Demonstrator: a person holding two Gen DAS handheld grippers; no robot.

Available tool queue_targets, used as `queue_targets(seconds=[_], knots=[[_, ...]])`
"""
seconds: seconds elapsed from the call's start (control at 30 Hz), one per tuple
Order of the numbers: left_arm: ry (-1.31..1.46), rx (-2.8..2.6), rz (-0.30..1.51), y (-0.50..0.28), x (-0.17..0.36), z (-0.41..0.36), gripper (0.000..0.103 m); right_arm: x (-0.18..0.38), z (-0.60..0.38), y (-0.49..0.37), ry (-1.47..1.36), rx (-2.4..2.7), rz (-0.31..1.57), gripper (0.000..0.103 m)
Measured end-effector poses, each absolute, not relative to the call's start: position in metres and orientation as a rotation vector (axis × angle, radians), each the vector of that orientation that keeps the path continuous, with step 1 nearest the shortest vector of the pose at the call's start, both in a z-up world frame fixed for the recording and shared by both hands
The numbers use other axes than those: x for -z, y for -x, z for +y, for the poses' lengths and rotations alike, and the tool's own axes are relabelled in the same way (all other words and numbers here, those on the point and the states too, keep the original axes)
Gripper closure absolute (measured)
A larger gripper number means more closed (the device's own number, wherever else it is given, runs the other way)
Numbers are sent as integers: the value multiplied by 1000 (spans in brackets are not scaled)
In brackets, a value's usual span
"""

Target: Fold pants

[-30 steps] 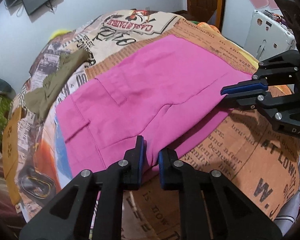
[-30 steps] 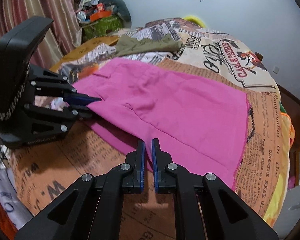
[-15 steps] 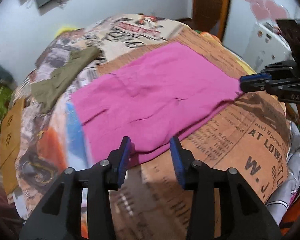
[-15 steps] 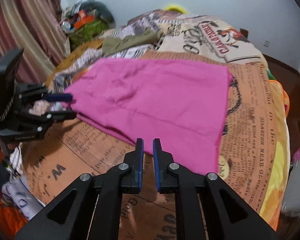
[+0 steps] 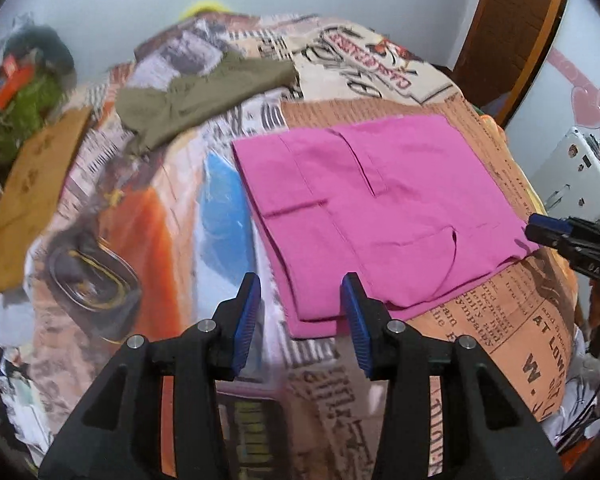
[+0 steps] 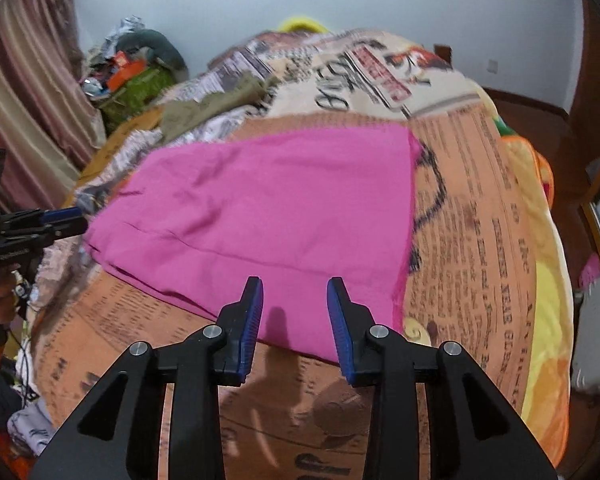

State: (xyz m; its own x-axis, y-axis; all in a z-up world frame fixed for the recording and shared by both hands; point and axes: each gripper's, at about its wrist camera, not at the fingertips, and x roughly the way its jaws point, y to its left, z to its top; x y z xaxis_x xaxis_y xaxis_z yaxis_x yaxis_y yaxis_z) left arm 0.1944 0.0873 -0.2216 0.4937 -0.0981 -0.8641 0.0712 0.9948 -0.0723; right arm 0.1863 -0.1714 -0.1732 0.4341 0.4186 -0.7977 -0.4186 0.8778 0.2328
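Here, the left tongs [image 5: 300, 316] hover open and empty at the near left corner of the bright pink cloth pants [image 5: 380, 208]. The pants lie flat on the newspaper-print bedspread [image 5: 532, 320], apparently folded once already; further folds likely remain. The right tongs [image 6: 296, 316] hover open over the pants' near edge.

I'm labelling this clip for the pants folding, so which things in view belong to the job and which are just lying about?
Part of the job:
- pink pants, lying folded flat on the bedspread
- left tool, open
- right tool, open

Just lying about:
- olive garment farther up the bed
- clutter pile by the curtain
- white appliance beside the bed
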Motion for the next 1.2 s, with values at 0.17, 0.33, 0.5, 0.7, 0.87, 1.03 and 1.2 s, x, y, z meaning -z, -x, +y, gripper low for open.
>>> queue_targets(seconds=[0.17,0.33,0.5,0.7,0.87,1.03,1.2], knots=[[68,98,1075,-198,233,79,68,195,-181,-190,-9,-503,1078,73],[-27,38,1046,-193,233,71,92,203,-186,-187,-12,-503,1083,73],[-44,26,1009,-190,222,76,94,205,-189,-188,-3,-492,1090,73],[-21,19,1048,-189,231,86,94,208,-198,-188,7,-464,1101,73],[-24,11,1054,-185,241,85,94,211,-205,-187,-15,-449,1107,73],[-81,-17,1058,-189,234,85,66,208,-203,-189,-5,-444,1121,71],[-21,-41,1024,-201,218,104,53,200,-205,-194,-10,-437,1123,71]])
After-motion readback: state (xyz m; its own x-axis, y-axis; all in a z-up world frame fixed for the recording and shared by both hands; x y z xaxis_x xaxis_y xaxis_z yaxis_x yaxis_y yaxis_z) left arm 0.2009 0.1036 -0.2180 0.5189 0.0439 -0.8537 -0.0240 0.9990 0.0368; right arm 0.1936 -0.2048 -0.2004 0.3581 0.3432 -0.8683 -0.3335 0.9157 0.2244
